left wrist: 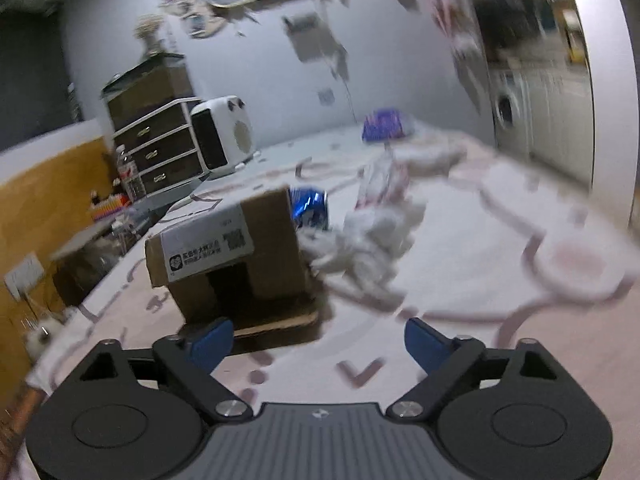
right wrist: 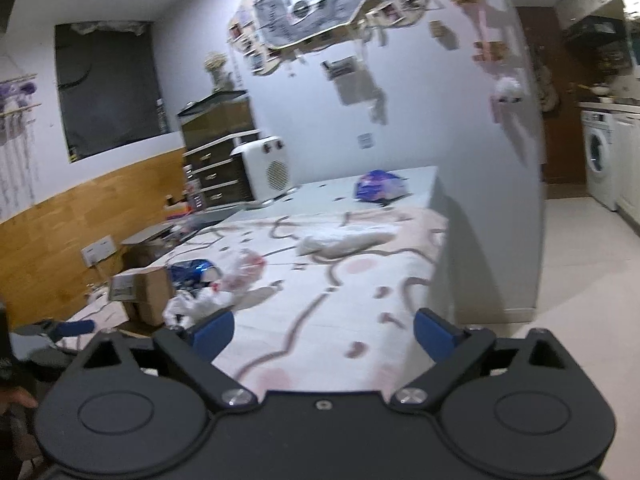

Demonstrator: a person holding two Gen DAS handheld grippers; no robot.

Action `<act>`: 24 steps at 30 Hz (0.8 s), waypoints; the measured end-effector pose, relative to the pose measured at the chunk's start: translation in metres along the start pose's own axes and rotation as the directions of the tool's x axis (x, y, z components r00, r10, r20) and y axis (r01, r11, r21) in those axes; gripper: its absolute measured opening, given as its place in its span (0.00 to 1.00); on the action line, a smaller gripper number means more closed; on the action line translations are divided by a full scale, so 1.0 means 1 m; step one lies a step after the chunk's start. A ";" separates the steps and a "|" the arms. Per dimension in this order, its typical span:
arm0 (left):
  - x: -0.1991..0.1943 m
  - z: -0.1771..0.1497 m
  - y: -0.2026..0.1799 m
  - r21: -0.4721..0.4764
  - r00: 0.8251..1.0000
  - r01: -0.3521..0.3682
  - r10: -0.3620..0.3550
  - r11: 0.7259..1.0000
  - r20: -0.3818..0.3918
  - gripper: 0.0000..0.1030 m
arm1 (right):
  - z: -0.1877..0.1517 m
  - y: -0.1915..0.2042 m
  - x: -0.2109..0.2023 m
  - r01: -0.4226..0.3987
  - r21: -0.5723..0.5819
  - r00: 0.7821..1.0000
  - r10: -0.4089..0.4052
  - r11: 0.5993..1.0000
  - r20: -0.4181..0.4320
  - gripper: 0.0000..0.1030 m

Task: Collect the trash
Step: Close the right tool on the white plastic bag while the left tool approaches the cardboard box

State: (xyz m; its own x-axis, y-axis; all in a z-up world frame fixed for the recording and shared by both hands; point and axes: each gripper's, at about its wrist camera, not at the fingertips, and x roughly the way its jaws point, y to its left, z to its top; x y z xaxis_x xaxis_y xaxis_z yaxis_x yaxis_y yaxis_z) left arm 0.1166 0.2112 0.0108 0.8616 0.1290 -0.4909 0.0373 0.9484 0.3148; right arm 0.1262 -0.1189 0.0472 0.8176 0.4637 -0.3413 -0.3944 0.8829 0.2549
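Observation:
A torn cardboard box point(left wrist: 236, 252) with a white label lies on the pink patterned tablecloth point(left wrist: 460, 280). Behind it is a crushed blue can point(left wrist: 310, 210), beside it crumpled white tissue point(left wrist: 368, 248) and a clear plastic wrapper point(left wrist: 380, 184). My left gripper point(left wrist: 318, 340) is open and empty, just short of the box. My right gripper point(right wrist: 324, 330) is open and empty, farther back over the cloth. In the right wrist view the box point(right wrist: 144, 290), can point(right wrist: 192, 272), tissue point(right wrist: 200, 304) and wrapper point(right wrist: 244, 270) lie at the left. The left gripper's blue finger point(right wrist: 74, 328) shows at the far left.
A blue-purple bag point(right wrist: 378, 186) and a white cloth heap point(right wrist: 344, 242) lie farther along the table. A white heater point(right wrist: 266, 168) and a dark drawer unit point(right wrist: 218, 172) stand at the back left. The table's right edge point(right wrist: 440, 264) drops to a tiled floor.

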 end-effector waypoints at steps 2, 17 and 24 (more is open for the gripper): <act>0.008 -0.003 0.003 0.058 1.000 -0.002 0.002 0.998 -0.012 0.88 | 0.003 0.011 0.010 -0.032 0.001 0.999 0.032 0.999 -0.005 0.91; 0.045 -0.001 0.027 0.112 1.000 -0.003 0.005 0.994 -0.015 0.55 | -0.002 0.119 0.135 -0.270 -0.106 0.951 0.248 0.957 -0.184 0.60; 0.045 0.001 0.018 0.117 0.999 0.035 -0.032 0.993 -0.031 0.24 | -0.019 0.146 0.184 -0.246 -0.152 0.951 0.208 0.957 -0.227 0.43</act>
State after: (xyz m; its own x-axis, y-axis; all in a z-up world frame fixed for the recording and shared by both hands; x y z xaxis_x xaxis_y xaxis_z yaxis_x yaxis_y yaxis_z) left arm 0.1568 0.2334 -0.0046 0.8438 0.1075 -0.5258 0.1267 0.9121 0.3899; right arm 0.2110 0.0965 0.0042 0.6006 0.6420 -0.4767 -0.6424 0.7424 0.1905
